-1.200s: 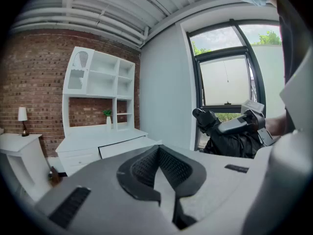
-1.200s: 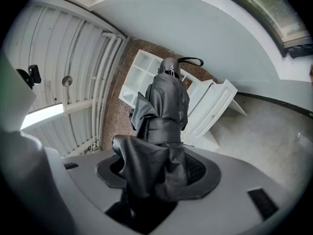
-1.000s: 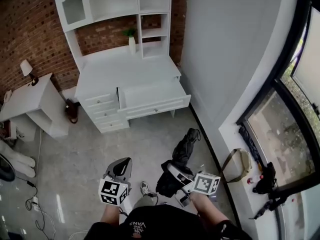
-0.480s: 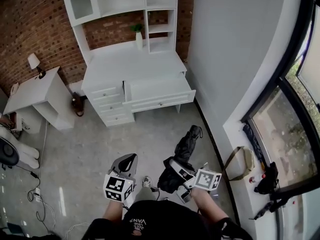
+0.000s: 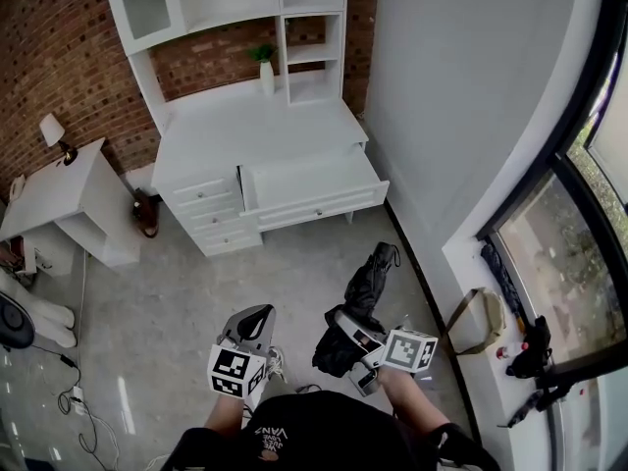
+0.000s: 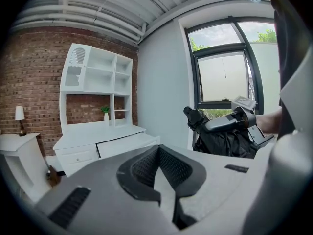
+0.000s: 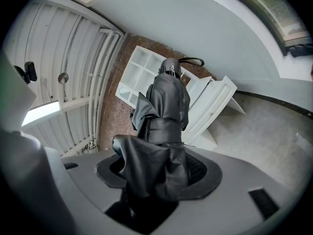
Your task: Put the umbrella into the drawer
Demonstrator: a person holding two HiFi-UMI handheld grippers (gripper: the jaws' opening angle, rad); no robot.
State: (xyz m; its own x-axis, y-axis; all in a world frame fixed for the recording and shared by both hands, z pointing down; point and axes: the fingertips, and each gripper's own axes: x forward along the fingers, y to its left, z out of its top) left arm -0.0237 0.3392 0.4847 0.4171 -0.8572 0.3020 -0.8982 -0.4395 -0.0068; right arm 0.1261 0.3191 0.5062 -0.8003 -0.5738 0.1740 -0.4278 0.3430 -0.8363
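A folded black umbrella (image 5: 365,285) is held over the grey floor, its strap end pointing toward the desk. My right gripper (image 5: 340,322) is shut on its loose lower fabric. In the right gripper view the umbrella (image 7: 166,99) rises straight out of the right gripper (image 7: 164,170). My left gripper (image 5: 255,314) hangs beside it on the left, shut with nothing between its pads (image 6: 146,165). In the left gripper view the umbrella (image 6: 222,143) is at the right. The open drawer (image 5: 319,207) of the white desk stands pulled out, well ahead of both grippers.
The white desk with a hutch (image 5: 211,130) stands against the brick wall, with a small plant (image 5: 263,65) on it. A side table with a lamp (image 5: 59,189) is at the left. A brown bag (image 5: 145,214) leans by the desk. Cables (image 5: 74,400) lie at the lower left, and dark items (image 5: 525,346) sit on the window sill.
Both hands have drifted a little while the view swayed. The right gripper keeps its hold on the umbrella, and the left stays shut.
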